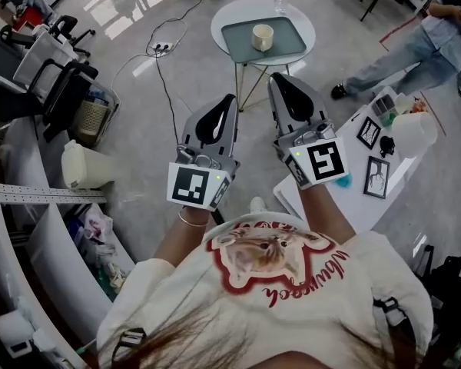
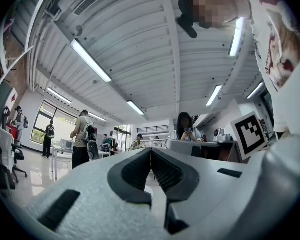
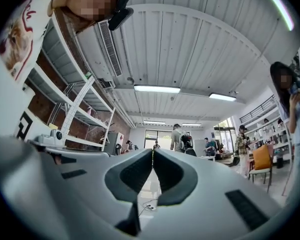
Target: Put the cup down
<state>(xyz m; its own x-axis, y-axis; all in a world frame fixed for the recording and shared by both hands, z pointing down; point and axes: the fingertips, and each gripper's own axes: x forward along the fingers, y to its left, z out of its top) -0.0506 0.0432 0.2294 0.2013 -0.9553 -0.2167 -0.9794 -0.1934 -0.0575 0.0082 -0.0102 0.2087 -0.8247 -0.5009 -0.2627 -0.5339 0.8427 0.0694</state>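
A cream cup (image 1: 262, 36) stands on a grey-green tray (image 1: 288, 46) on a small round white table (image 1: 229, 24) ahead of me. My left gripper (image 1: 230, 98) and right gripper (image 1: 276, 78) are held side by side, well short of the table and raised away from the cup. Both are shut with nothing between the jaws. In the left gripper view the left gripper (image 2: 150, 150) has its tips touching, pointing up at the ceiling. In the right gripper view the right gripper (image 3: 153, 152) is likewise closed tip to tip. The cup is out of sight in both gripper views.
A white table (image 1: 384, 177) with framed pictures and small items stands at my right. A power strip (image 1: 160, 48) and its cables lie on the floor left of the round table. Chairs and shelving line the left side. A person in jeans (image 1: 415, 60) stands at upper right.
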